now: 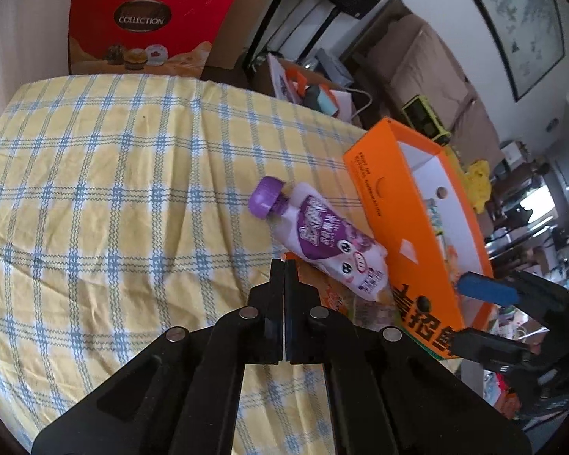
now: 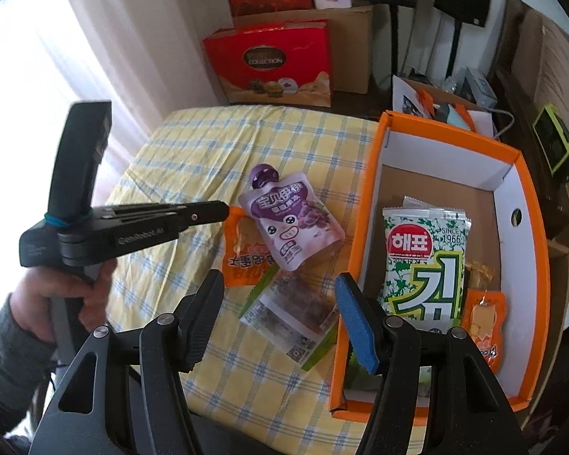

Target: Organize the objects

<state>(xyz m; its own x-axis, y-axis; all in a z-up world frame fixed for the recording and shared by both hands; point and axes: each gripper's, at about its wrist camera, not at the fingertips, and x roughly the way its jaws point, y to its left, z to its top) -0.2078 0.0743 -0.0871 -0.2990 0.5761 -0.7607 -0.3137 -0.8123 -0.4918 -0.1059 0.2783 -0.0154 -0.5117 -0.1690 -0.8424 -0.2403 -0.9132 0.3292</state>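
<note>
A purple-capped drink pouch [image 1: 322, 235] [image 2: 290, 220] lies on the yellow checked tablecloth [image 1: 113, 189], partly over an orange snack packet [image 2: 242, 258] [image 1: 324, 290]. My left gripper [image 1: 284, 262] [image 2: 227, 210] is shut, its tips pinching that packet's top corner. A green-edged packet [image 2: 292, 318] lies flat just in front of them. My right gripper [image 2: 278, 280] [image 1: 474, 314] hangs open above the green-edged packet, touching nothing. An orange box [image 2: 375, 189] [image 1: 383, 204] on the right holds a green seaweed pack [image 2: 425, 261] and another orange packet [image 2: 485, 322].
A red gift box [image 1: 148, 26] [image 2: 273, 64] and cardboard cartons stand behind the table. A paper bag [image 2: 436, 106] and a green device [image 2: 557, 148] sit beyond the orange box. A person's hand [image 2: 57, 295] grips the left gripper's handle at the left.
</note>
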